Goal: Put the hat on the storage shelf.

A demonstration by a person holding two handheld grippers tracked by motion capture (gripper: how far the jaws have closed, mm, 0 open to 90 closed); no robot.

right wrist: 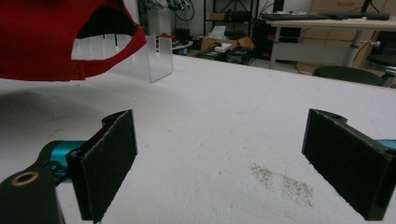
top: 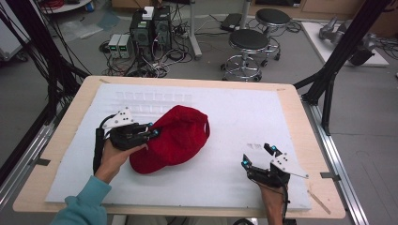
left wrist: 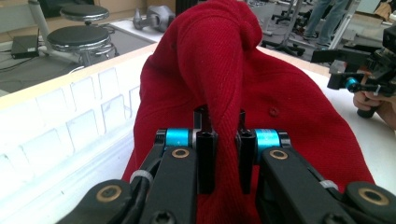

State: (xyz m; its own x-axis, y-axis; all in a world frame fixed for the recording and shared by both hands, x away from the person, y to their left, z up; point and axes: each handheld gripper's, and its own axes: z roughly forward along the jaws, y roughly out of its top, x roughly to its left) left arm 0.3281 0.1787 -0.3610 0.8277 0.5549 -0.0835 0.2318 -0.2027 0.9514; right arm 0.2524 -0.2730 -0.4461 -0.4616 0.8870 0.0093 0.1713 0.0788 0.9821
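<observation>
From the high view, the red cap is seen on the white mat, nearer its left edge. In the left gripper view, a cap fold is pinched tight by the left gripper. In the right gripper view, the right gripper is held wide apart, low over the mat.

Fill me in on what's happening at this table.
A person works a red cap on the white mat with two handheld grippers. The left gripper is shut on a pinched fold of the cap's fabric, raising that part off the mat. The right gripper sits open near the mat's front right corner, with nothing between its jaws.
</observation>
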